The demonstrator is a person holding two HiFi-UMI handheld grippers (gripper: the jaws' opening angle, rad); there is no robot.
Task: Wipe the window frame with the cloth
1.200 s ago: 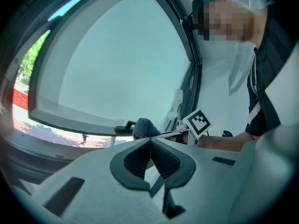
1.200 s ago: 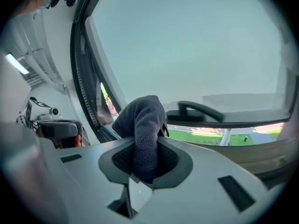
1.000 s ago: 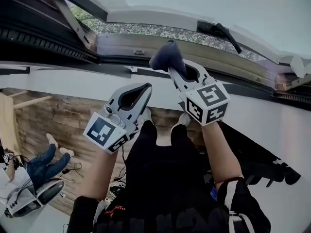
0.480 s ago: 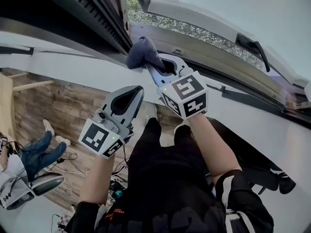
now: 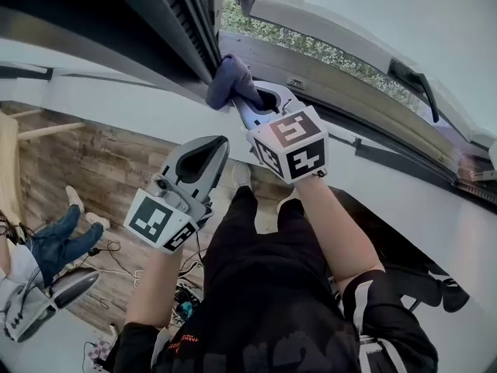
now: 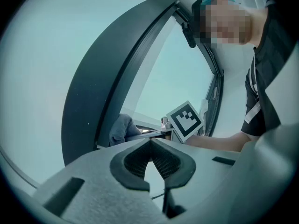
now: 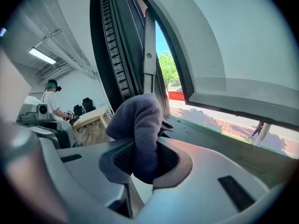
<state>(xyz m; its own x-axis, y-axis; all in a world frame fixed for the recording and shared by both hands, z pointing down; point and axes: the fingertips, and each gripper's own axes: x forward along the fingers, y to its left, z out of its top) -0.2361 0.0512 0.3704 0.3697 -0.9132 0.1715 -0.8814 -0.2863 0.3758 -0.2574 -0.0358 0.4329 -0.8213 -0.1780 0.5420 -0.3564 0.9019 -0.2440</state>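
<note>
At the window frame (image 5: 342, 80), the cloth (image 5: 231, 82) is clenched in the right hand-held gripper (image 5: 248, 104); the left hand-held gripper (image 5: 217, 143) is closed, empty.

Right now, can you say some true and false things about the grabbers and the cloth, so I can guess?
1. The right gripper is shut on the cloth. True.
2. The left gripper holds a sponge. False: its jaws are shut on nothing.
3. The cloth is bright yellow. False: it is dark bluish grey.
4. The cloth is up at the window frame. True.
</note>
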